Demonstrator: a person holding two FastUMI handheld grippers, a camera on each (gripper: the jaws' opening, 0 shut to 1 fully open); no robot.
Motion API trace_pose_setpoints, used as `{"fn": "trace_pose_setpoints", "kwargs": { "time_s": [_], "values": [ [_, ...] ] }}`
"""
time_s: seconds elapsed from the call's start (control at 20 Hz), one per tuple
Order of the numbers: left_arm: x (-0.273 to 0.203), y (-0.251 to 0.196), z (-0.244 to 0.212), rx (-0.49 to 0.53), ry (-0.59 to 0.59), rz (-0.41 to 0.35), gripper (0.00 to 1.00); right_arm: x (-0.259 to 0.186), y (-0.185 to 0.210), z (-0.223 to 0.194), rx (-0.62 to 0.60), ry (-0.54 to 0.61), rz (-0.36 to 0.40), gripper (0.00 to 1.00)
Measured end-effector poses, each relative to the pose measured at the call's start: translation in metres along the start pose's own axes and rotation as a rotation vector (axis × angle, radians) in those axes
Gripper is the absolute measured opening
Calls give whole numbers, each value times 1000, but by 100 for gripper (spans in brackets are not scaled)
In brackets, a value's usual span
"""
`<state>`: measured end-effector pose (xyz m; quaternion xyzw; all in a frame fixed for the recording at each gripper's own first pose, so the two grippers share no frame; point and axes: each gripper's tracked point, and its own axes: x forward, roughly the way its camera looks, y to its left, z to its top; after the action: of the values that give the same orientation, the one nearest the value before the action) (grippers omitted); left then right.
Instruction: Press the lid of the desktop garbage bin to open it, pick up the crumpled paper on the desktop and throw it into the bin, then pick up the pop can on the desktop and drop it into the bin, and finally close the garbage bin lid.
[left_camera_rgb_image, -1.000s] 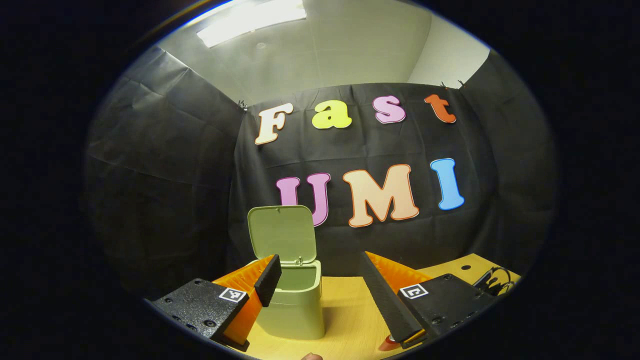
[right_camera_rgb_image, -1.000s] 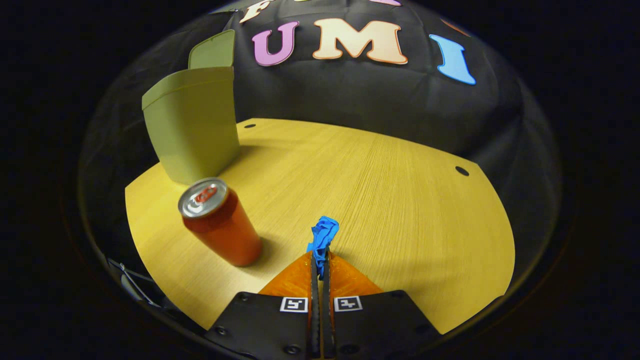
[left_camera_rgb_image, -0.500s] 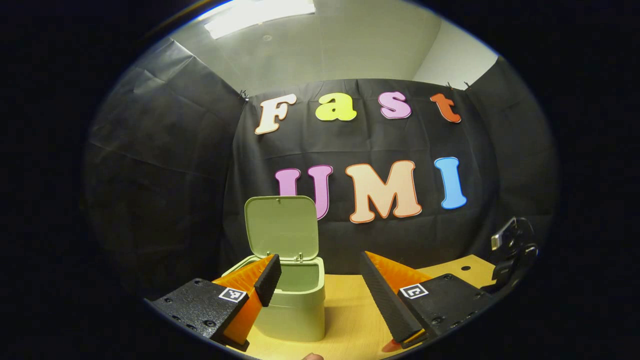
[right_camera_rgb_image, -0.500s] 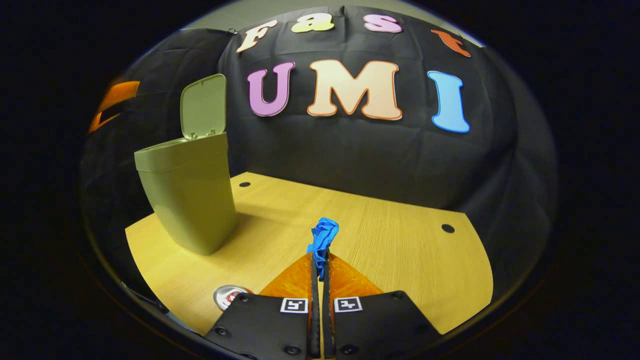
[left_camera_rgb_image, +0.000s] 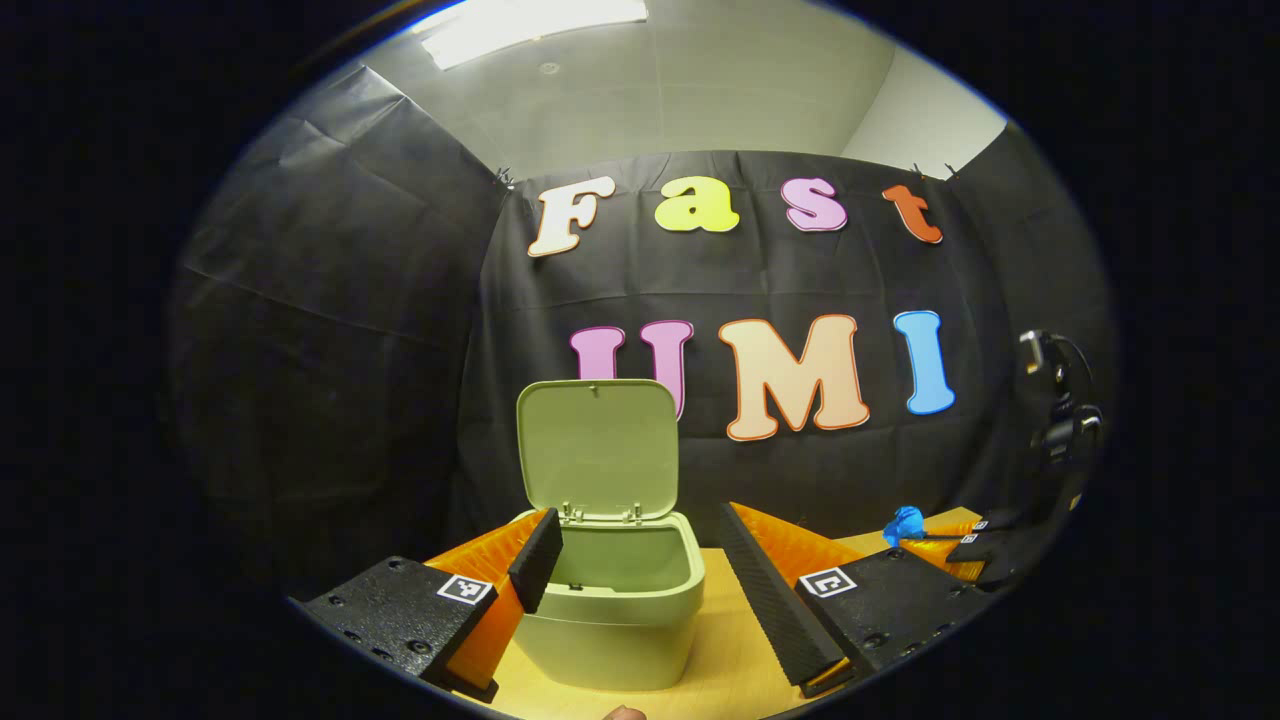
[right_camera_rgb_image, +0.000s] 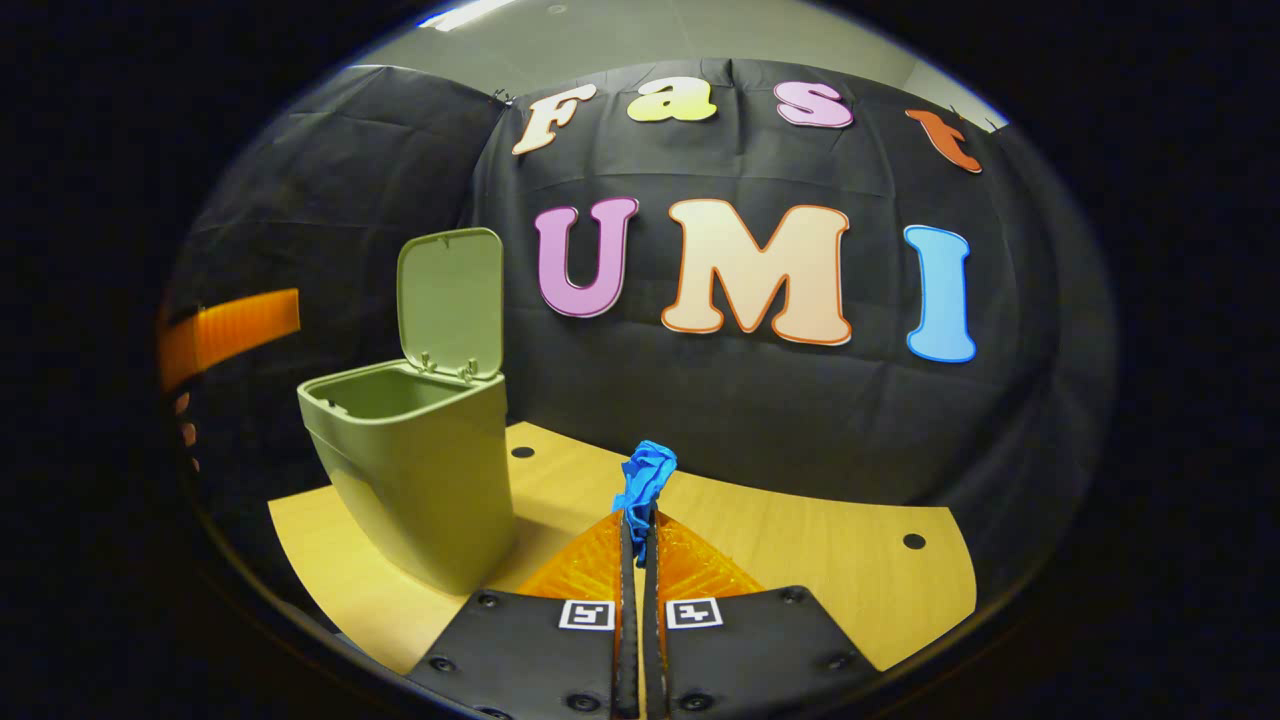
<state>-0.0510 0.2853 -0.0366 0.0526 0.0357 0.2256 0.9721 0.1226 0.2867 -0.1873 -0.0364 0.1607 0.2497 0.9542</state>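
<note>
right tongs (right_camera_rgb_image: 636, 520) clamped on crumpled paper (right_camera_rgb_image: 645, 472) | left tongs (left_camera_rgb_image: 640, 555) wide, empty

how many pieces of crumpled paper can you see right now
1: the blue crumpled paper pinched at the tips of the right gripper, above the table. Others could be inside the bin.

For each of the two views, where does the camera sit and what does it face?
Left gripper view: rides the left gripper, level with the table; faces the open bin and booth wall. Own jaws apart; a fingertip at the bottom edge.
Right gripper view: rides the right gripper, above the table, bin to its left. Own jaws shut on the blue crumpled paper.
Shared: bin, raised lid, paper, table; each shows the other gripper.
</note>
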Motion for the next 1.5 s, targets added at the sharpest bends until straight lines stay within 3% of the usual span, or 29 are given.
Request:
{"fn": "trace_pose_setpoints", "kwargs": {
  "time_s": [0.1,0.3,0.5,0.65,0.7,0.8,1.0,1.05,1.4,1.5],
  "values": [
    [4,11,-2,-1,6,9,99,7,14,15,12,-18,21,4],
    [11,29,-7,6,12,21,95,20,39,48,0,-71,55,4],
    [15,49,-12,15,18,29,99,35,68,64,-1,-91,92,4],
    [22,67,-14,15,23,43,95,44,89,66,-10,-98,119,4],
    [22,73,-14,13,23,48,99,47,95,65,-14,-95,126,4],
    [26,85,-16,12,23,55,95,52,111,66,-12,-97,144,4],
    [31,109,-24,21,37,64,95,65,143,67,-17,-92,174,4],
    [32,113,-26,20,39,65,99,68,149,66,-18,-91,179,4],
    [35,147,-33,29,45,84,99,85,191,58,-35,-64,219,4],
    [35,154,-32,28,42,93,95,85,203,53,-33,-52,243,7]
  ]
}}
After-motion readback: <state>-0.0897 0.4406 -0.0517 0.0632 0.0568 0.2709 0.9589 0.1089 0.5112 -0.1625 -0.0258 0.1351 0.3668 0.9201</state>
